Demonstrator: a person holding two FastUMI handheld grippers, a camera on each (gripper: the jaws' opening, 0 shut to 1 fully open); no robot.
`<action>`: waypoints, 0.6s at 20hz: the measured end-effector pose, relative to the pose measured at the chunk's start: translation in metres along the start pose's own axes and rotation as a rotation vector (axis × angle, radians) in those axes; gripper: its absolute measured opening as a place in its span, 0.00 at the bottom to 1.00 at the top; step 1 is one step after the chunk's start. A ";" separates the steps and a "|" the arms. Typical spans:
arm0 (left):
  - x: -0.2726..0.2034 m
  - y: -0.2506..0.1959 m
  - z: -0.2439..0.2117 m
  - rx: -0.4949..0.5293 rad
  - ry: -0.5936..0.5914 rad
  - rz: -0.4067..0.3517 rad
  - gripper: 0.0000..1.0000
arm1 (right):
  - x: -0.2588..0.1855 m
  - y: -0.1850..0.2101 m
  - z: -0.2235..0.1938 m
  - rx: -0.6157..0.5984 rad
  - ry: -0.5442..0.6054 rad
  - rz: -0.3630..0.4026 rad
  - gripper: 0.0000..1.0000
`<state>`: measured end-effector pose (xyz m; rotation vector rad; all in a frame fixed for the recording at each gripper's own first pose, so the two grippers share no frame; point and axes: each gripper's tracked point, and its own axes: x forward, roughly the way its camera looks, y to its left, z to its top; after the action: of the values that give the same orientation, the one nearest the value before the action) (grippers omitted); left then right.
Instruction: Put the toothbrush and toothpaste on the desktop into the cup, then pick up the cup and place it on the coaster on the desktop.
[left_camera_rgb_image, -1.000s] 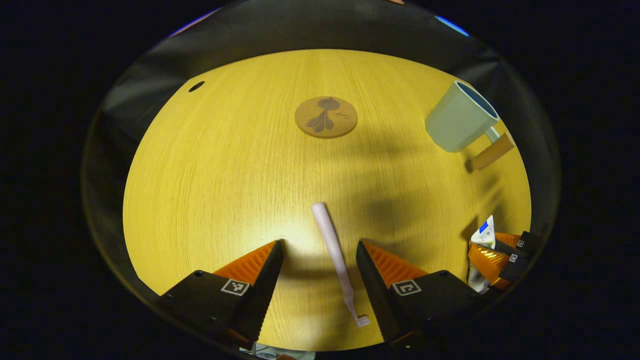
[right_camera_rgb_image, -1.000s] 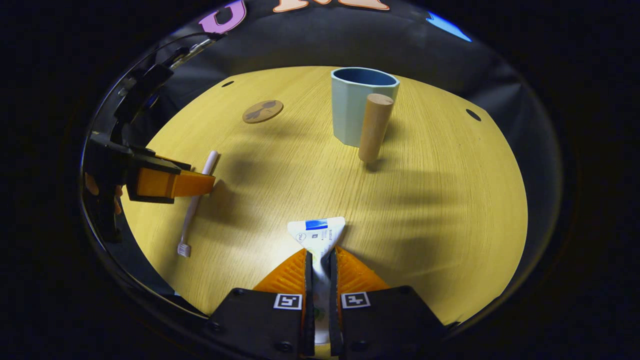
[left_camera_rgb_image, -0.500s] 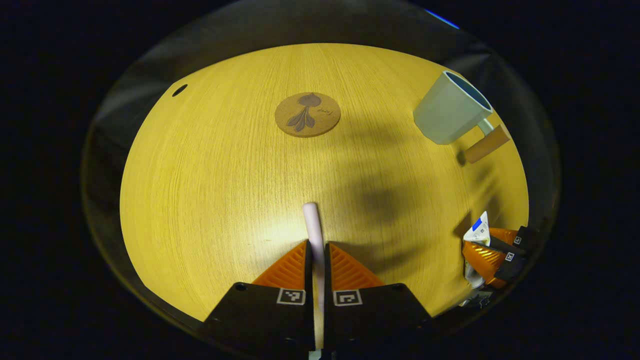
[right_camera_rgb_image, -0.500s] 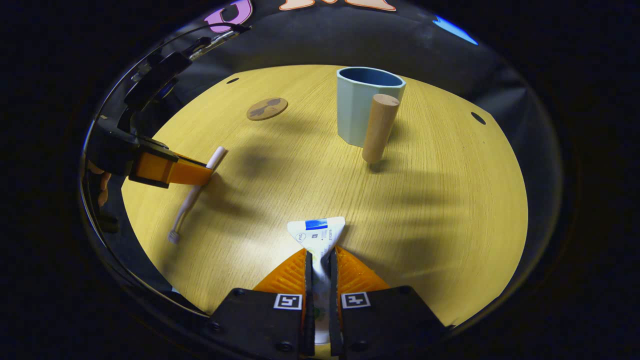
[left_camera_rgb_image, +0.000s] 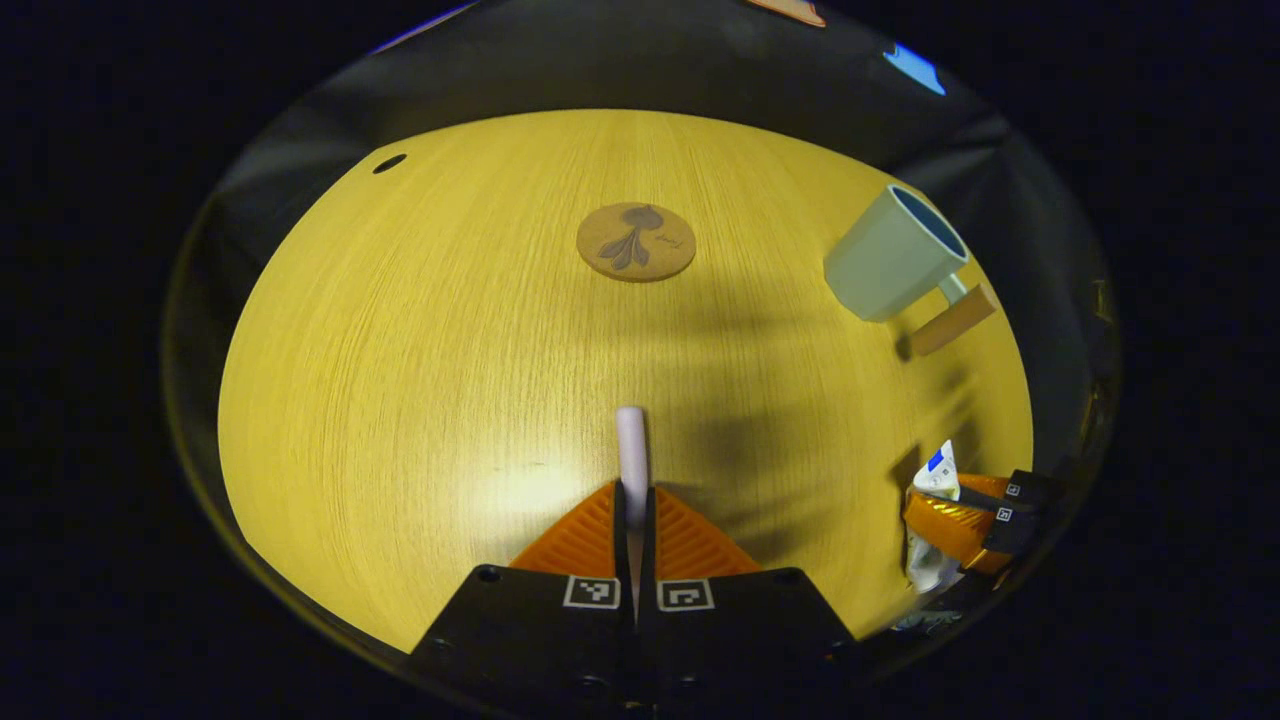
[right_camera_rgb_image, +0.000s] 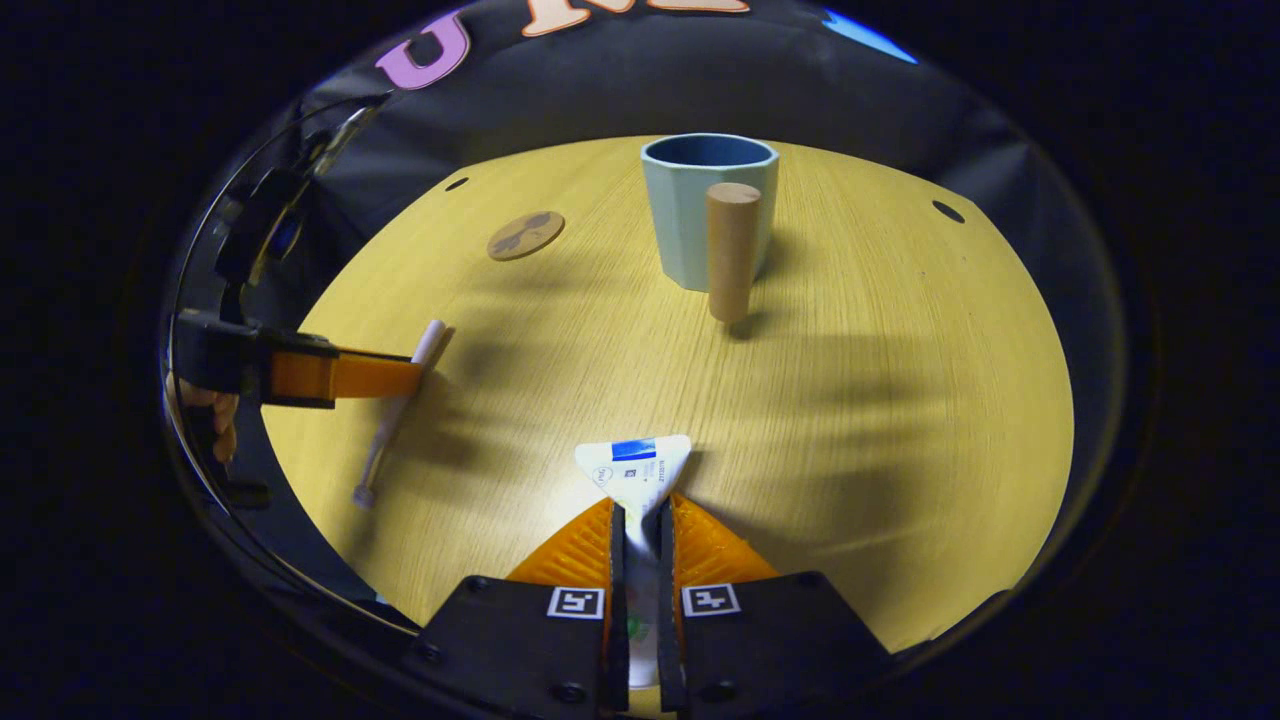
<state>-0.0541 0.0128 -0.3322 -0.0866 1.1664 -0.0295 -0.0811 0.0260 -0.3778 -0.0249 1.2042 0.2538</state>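
Note:
My left gripper (left_camera_rgb_image: 634, 497) is shut on the pale pink toothbrush (left_camera_rgb_image: 631, 445), whose handle end sticks out ahead of the fingers, lifted above the table. In the right gripper view the left gripper (right_camera_rgb_image: 345, 373) holds the toothbrush (right_camera_rgb_image: 395, 420) at the left, brush head hanging down. My right gripper (right_camera_rgb_image: 640, 515) is shut on the white toothpaste tube (right_camera_rgb_image: 634, 467), its flat crimped end pointing forward. The pale blue cup (right_camera_rgb_image: 700, 205) with a wooden handle (right_camera_rgb_image: 730, 250) stands upright ahead of it. The round cork coaster (left_camera_rgb_image: 636, 242) lies at mid-table, left of the cup (left_camera_rgb_image: 890, 255).
The round yellow wooden table (left_camera_rgb_image: 430, 350) has small dark holes (left_camera_rgb_image: 388, 162) near its far rim. A hand (right_camera_rgb_image: 205, 410) holds the left gripper at the left edge of the right gripper view. The black cloth wall rises behind the table.
The left gripper closed on the toothbrush, which lay on the table between its open fingers, and lifted it. The right gripper kept its hold on the toothpaste and shifted slightly.

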 end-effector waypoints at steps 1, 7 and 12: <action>-0.002 0.005 0.002 0.010 -0.026 -0.010 0.00 | -0.002 0.000 0.003 0.010 -0.018 0.007 0.14; -0.027 0.027 0.006 0.051 -0.200 -0.053 0.00 | -0.052 0.008 0.063 0.041 -0.288 0.074 0.13; -0.082 0.036 0.018 0.058 -0.287 -0.082 0.00 | -0.075 0.017 0.122 0.082 -0.410 0.134 0.14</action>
<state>-0.0708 0.0547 -0.2532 -0.0845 0.8742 -0.1200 0.0023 0.0473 -0.2623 0.1726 0.8073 0.3101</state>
